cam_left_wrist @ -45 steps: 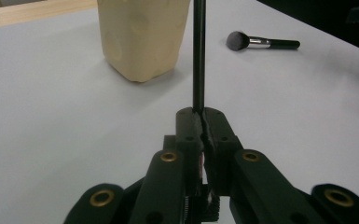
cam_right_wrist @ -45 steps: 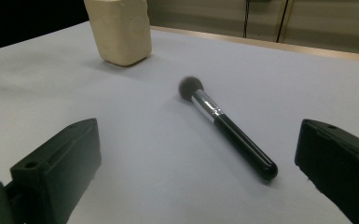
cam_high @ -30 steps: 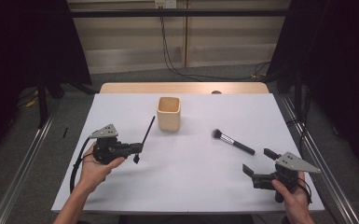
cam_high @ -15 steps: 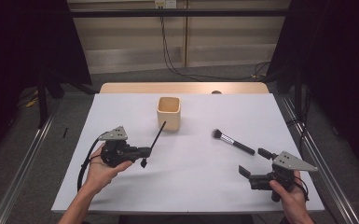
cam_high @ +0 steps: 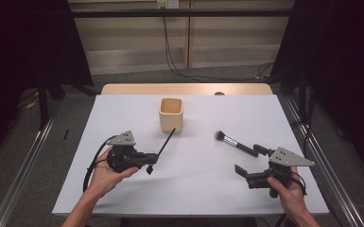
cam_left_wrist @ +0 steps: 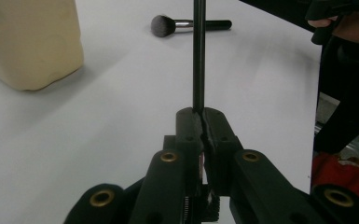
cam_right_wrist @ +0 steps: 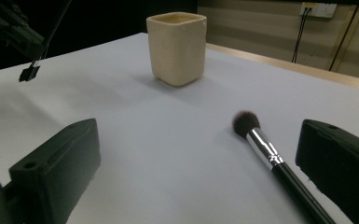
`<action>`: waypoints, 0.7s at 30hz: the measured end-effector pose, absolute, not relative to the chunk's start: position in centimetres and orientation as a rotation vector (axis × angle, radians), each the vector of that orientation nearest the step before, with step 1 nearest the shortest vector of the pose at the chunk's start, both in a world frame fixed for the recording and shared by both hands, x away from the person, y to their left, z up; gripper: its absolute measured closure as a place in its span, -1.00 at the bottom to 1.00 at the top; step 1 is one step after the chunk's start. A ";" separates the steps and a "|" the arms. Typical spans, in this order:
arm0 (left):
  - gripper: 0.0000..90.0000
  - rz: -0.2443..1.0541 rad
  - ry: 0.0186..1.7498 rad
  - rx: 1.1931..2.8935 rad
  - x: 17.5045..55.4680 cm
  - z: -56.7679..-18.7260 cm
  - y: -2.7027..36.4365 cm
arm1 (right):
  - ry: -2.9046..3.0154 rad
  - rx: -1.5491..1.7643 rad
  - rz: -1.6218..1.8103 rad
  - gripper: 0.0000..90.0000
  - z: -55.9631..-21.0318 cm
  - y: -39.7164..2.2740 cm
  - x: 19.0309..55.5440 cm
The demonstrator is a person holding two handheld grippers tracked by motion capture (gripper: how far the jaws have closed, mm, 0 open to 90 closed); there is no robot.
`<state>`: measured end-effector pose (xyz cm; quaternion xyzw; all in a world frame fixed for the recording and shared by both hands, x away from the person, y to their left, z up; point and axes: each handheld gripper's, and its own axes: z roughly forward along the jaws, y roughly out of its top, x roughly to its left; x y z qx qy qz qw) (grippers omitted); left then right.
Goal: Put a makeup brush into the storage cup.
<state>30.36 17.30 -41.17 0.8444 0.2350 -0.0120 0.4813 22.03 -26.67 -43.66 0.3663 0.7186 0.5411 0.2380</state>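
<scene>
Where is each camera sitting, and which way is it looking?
High view: above the person's side, looking forward and down at the white table; both forearms, the left gripper and the right gripper show.
Left gripper view: rides on the left gripper, looking along its shut jaws, which hold a thin black stick.
Right gripper view: rides on the right gripper, looking between its open jaws across the table.
Shared: all three show the cream cup and the makeup brush.

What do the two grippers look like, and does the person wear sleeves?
Both the left gripper and the right gripper are black, each with blocky jaws, a grey three-cornered plate on top and a black cable. Brass-coloured pivots show on the left one. Both forearms are bare, without sleeves.
</scene>
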 end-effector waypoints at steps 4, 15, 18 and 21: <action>0.91 -0.040 0.554 2.077 30.1 -41.2 16.9 | 1.995 0.980 1.489 -1.00 -43.3 -26.2 22.5; 0.91 -0.059 0.495 2.123 29.7 -41.0 15.2 | 2.035 0.943 1.524 -0.99 -42.8 -23.7 24.0; 0.91 -0.066 0.477 2.137 29.7 -40.9 14.7 | 2.059 0.932 1.536 -0.99 -42.8 -23.1 24.4; 0.91 -0.069 0.458 2.161 29.5 -40.9 14.3 | 2.075 0.921 1.549 -1.00 -42.8 -22.6 24.6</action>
